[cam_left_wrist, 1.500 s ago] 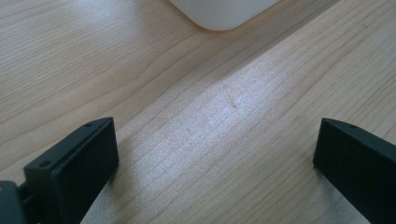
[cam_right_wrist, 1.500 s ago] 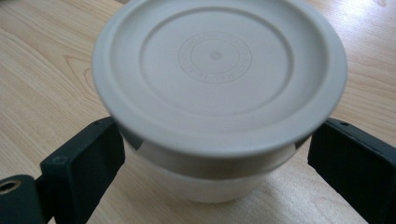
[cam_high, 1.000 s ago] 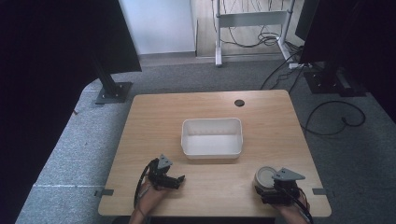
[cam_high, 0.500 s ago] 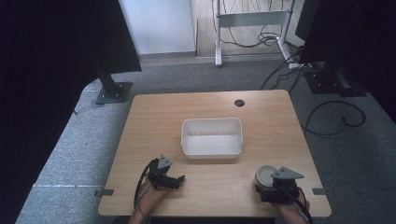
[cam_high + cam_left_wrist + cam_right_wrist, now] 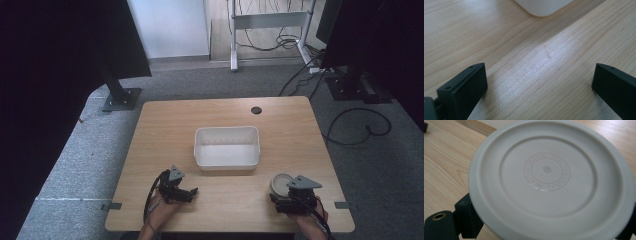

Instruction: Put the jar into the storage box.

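Observation:
A round white lid [image 5: 547, 170] with raised lettering in a ring lies tilted between my right gripper's [image 5: 549, 220] black jaws, which press its rim from both sides. From above, the lid [image 5: 280, 183] sits at the table's front right, with the right gripper [image 5: 281, 190] shut on it. At the front left, my left gripper [image 5: 192, 192] rests low over the wood. Its jaws stand wide apart with nothing between them, and the left gripper [image 5: 539, 82] faces bare wood.
A white rectangular bin [image 5: 227, 131] stands mid-table with nothing in it; one corner of the bin [image 5: 544, 6] lies just ahead of the left gripper. The wooden table [image 5: 165, 130] has a cable hole [image 5: 256, 109] at the back. Dark monitor stands and cables lie beyond.

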{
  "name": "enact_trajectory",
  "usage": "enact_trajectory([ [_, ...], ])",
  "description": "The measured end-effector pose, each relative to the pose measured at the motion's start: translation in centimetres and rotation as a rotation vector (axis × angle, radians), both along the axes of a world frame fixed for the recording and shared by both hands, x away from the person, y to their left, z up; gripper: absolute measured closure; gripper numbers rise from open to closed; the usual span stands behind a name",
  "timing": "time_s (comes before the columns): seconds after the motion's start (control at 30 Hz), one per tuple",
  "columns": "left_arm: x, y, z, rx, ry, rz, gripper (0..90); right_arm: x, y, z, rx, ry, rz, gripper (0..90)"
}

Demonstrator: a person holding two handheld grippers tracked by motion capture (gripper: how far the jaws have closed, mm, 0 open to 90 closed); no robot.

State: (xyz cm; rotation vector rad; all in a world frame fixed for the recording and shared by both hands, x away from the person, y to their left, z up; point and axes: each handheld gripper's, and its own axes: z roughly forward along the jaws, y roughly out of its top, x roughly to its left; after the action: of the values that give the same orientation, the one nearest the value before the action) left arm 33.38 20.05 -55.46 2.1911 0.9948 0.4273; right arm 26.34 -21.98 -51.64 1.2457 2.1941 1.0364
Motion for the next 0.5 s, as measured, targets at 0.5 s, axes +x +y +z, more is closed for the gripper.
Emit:
enact_trajectory([
  [0.5, 0.0, 0.0, 0.0, 0.000, 0.001, -0.001, 0.0, 1.4, 1.7, 0.8, 0.017, -0.015, 0.021, 9.3],
])
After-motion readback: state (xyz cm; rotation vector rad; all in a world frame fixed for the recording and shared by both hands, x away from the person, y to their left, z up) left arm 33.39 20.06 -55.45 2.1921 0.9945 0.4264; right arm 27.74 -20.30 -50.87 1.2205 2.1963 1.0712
